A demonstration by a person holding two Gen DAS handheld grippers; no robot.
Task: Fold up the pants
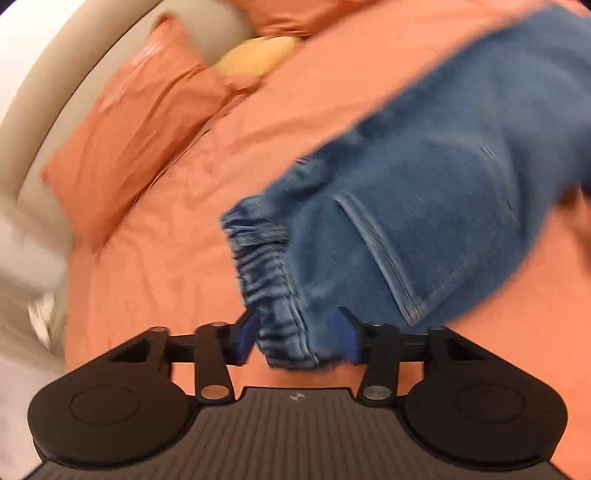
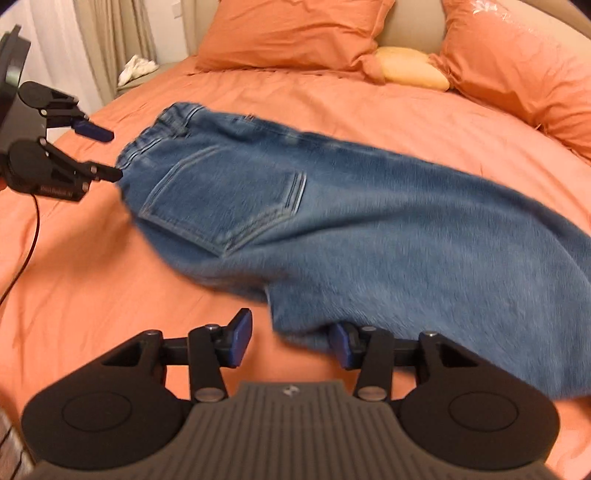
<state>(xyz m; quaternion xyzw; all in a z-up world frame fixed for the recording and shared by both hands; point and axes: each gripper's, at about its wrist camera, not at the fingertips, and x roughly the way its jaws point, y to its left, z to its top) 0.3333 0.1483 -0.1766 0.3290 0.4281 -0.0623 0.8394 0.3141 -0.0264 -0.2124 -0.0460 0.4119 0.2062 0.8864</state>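
Observation:
Blue denim pants [image 2: 332, 221] lie across the orange bed, back pocket up, waistband to the left. In the left wrist view the elastic waistband [image 1: 273, 295] sits between the wide-apart fingers of my left gripper [image 1: 297, 341], which is open. The left gripper also shows in the right wrist view [image 2: 110, 155], open beside the waistband. My right gripper [image 2: 291, 341] is open at the near edge of the pants; denim overlaps its right finger [image 2: 341, 345], while the left finger stands free.
The orange bedsheet [image 2: 110, 277] covers the bed. Orange pillows [image 2: 288, 33] and a yellow cushion [image 2: 413, 68] lie at the beige headboard. A curtain and a white cloth [image 2: 136, 68] are at the far left. A black cable [image 2: 29, 240] hangs from the left gripper.

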